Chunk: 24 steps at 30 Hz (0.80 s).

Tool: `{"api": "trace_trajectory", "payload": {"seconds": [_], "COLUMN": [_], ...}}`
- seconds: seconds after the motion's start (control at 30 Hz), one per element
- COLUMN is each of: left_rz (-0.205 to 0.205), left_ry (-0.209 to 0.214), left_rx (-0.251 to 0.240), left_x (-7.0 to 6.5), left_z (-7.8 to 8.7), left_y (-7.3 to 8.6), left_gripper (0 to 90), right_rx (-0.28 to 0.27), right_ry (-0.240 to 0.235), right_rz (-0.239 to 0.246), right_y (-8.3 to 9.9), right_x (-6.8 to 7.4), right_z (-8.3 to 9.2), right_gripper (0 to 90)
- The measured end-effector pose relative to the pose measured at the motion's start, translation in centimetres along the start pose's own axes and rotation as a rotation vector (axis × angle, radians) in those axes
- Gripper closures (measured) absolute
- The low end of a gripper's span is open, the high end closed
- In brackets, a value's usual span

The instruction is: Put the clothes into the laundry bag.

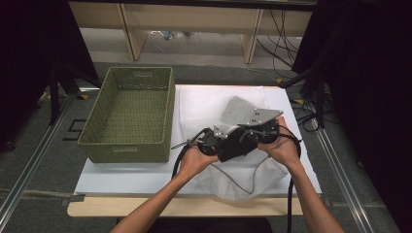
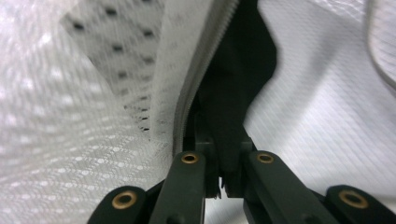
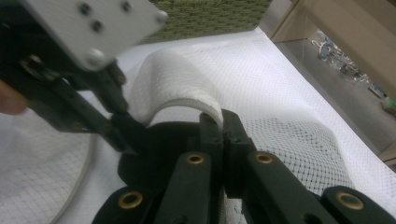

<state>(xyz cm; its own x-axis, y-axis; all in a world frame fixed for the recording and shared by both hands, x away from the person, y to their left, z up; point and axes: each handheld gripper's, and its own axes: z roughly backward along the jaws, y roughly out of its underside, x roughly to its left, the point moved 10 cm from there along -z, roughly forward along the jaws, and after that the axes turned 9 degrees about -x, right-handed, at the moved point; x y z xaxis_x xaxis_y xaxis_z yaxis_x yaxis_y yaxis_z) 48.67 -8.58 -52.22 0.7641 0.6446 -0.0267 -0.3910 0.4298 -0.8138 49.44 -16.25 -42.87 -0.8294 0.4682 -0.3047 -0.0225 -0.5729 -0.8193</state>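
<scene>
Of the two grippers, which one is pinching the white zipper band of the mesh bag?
The right gripper: its jaws are shut on the white zipper band of the mesh bag. The left gripper has the zipper edge beside its jaws, which grip something black.

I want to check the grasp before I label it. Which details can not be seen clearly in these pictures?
- High view: both grippers' jaws, hidden under the hands and gripper bodies over the mesh bag.
- Left gripper view: the zipper is blurred and cut off at the top edge.
- Right gripper view: the bag edge pinched in the jaws; how deep it sits is hidden.
</scene>
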Motion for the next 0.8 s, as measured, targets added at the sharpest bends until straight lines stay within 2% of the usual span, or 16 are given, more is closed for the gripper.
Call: {"api": "trace_trajectory", "payload": {"seconds": [0.03,0.13,0.23,0.3,0.33,0.37,0.47,0.6,0.67,0.73,0.77,0.8], "left_rz": [0.022,-0.002,0.008,-0.006,0.015,0.012,0.005,0.023,0.033,0.032,0.032,0.019], "left_ry": [-0.007,-0.017,-0.032,-0.04,-0.055,-0.07,-0.08,-0.096,-0.086,-0.072,-0.072,-0.064], "left_rx": [-0.022,-0.011,-0.018,-0.005,-0.029,-0.027,-0.03,-0.032,-0.035,-0.032,-0.032,-0.037], "left_x": [-0.1,0.2,0.4,1.0,1.1,1.4,2.0,2.5,2.4,2.0,2.0,1.6], "left_z": [-0.3,-0.7,-1.2,-1.3,-1.6,-1.6,-1.8,-2.0,-2.1,-1.7,-1.7,-0.9], "left_y": [-0.3,-0.6,-1.0,-1.1,-1.4,-1.6,-2.0,-2.1,-2.0,-1.9,-1.9,-1.8], "left_gripper": [87.7,87.9,88.0,88.1,88.1,88.1,88.0,87.9,87.2,83.5,78.6,73.4], "right_rx": [0.0,0.003,0.002,0.003,-0.001,-0.002,0.002,0.0,0.002,0.004,0.004,0.005], "right_ry": [-0.001,0.004,0.001,0.001,0.0,0.0,0.002,0.002,-0.001,-0.002,-0.002,0.001], "right_rz": [-0.001,-0.01,-0.011,-0.01,-0.005,-0.003,-0.016,-0.015,-0.02,-0.018,-0.018,-0.024], "right_y": [0.0,0.1,0.1,0.1,0.0,0.0,0.1,0.2,0.2,0.3,0.3,0.3], "right_x": [0.0,0.0,0.0,0.0,0.0,-0.1,-0.1,-0.1,0.0,0.0,0.0,0.0], "right_z": [0.0,0.1,0.2,0.2,0.1,0.1,0.2,0.2,0.2,0.2,0.2,0.2], "right_gripper": [90.0,89.9,90.0,90.0,90.0,90.0,90.0,90.0,90.0,90.0,90.0,90.0]}}
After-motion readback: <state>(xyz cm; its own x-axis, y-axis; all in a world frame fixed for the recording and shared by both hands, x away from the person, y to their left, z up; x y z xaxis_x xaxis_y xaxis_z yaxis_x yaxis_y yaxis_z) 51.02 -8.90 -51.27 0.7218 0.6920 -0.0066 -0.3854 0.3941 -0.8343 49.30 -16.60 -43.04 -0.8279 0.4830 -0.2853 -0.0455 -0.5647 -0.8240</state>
